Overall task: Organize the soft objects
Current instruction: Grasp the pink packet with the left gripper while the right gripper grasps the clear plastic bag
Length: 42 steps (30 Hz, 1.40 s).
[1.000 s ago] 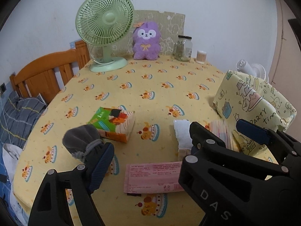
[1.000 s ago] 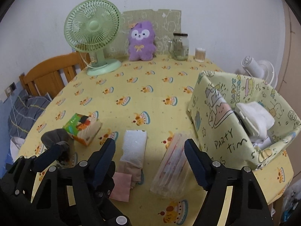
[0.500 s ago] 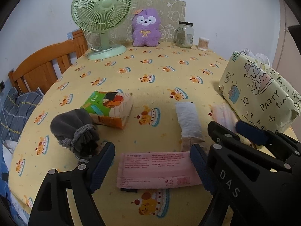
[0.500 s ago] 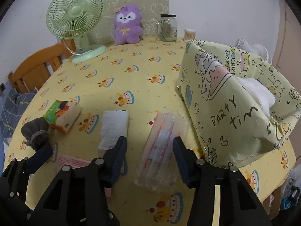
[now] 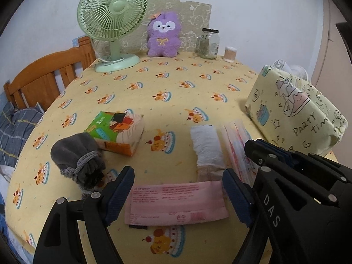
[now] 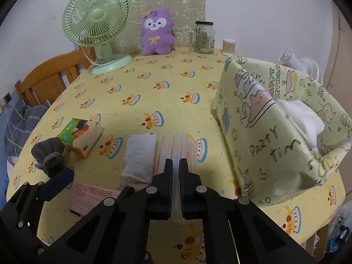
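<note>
My right gripper (image 6: 176,164) is shut on the near end of a clear plastic packet (image 6: 178,145) with pink stripes, which lies on the yellow tablecloth. A white folded cloth (image 6: 140,151) lies just left of the packet. My left gripper (image 5: 177,182) is open, its fingers on either side of a flat pink packet (image 5: 176,202) without touching it. A grey drawstring pouch (image 5: 77,154) and a green and orange tissue pack (image 5: 116,132) sit to the left. At the right stands the yellow "PARTY" box (image 6: 264,136), with white soft items (image 6: 305,118) inside.
A green fan (image 5: 112,17), a purple plush (image 5: 162,35), a glass jar (image 5: 209,44) and a cotton swab tub (image 5: 230,54) line the far edge of the table. A wooden chair back (image 5: 44,77) and a blue plaid cloth (image 5: 15,129) are at the left.
The right gripper's jaws have come together on the clear packet, from wide apart. The left gripper has stayed open and now sits over the pink packet.
</note>
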Each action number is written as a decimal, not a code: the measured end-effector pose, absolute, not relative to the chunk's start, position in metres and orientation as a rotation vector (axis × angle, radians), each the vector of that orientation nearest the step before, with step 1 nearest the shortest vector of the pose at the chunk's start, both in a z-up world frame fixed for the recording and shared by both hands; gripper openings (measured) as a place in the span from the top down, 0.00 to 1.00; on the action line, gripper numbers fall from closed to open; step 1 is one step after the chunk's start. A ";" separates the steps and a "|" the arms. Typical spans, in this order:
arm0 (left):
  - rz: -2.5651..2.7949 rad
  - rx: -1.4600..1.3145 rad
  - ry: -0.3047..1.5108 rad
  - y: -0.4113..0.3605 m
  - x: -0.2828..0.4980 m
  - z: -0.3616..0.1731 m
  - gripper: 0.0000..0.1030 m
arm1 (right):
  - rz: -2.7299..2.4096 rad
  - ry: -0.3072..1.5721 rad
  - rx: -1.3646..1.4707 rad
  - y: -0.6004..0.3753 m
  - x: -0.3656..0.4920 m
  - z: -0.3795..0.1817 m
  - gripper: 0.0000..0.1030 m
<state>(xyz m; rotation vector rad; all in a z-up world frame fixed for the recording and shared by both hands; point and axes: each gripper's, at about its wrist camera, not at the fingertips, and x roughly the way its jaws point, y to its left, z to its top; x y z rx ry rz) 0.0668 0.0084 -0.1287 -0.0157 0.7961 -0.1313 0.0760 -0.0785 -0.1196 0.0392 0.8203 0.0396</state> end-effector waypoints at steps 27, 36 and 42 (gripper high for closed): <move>-0.094 -0.025 0.858 0.018 0.033 -0.138 0.12 | 0.095 0.802 0.039 -0.072 0.049 -0.113 0.93; -0.066 -0.014 0.860 0.020 0.044 -0.145 0.12 | 0.090 0.823 0.030 -0.069 0.058 -0.118 0.93; -0.068 -0.004 0.848 0.020 0.059 -0.145 0.12 | 0.068 0.833 0.024 -0.071 0.068 -0.122 0.92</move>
